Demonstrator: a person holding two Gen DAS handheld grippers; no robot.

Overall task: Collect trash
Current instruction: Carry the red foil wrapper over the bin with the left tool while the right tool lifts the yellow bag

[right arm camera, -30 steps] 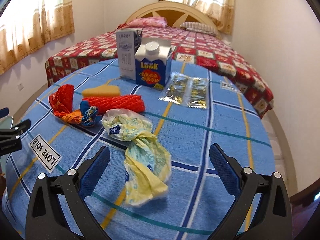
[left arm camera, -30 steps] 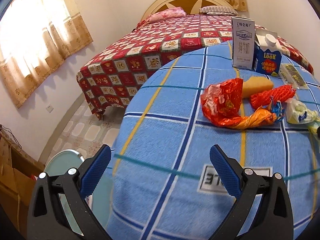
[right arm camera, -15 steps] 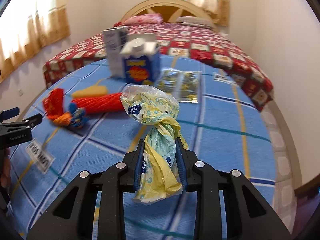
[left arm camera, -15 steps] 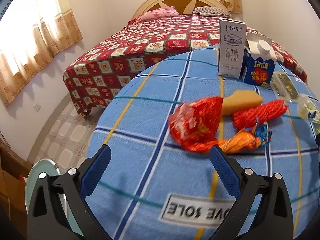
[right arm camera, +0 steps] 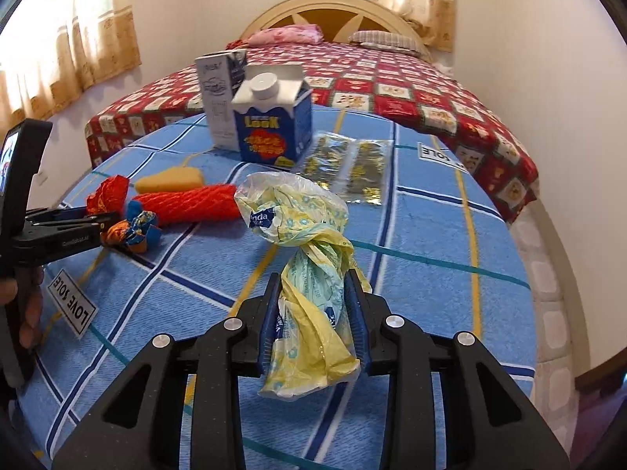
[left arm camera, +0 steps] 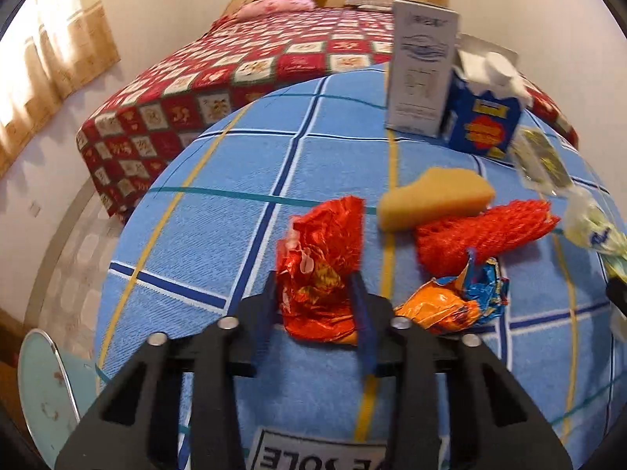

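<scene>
A crumpled red foil wrapper (left arm camera: 325, 243) lies on the blue checked tablecloth (left arm camera: 219, 227). My left gripper (left arm camera: 315, 286) has it between its jaws, which are closing, and the pads press its sides. In the right wrist view the same gripper (right arm camera: 106, 219) comes in from the left. My right gripper (right arm camera: 315, 286) holds a twisted yellow plastic bag (right arm camera: 298, 211) by its lower end; its jaws are easing open a little but still pinch the bag. An orange and blue wrapper (left arm camera: 454, 301), a red net (left arm camera: 482, 231) and a yellow sponge (left arm camera: 435, 196) lie beside the red wrapper.
A white carton (right arm camera: 219, 98) and a blue carton (right arm camera: 274, 125) stand at the table's far side, with clear foil packets (right arm camera: 348, 164) next to them. A bed (right arm camera: 411, 86) lies beyond. A pale blue bin (left arm camera: 47, 387) is down left. A person's hand (right arm camera: 23, 305) grips the left tool.
My left gripper moved forward over the red wrapper and closed on it. The right gripper, open around the yellow bag a second ago, closed on it and has lifted its top end.
</scene>
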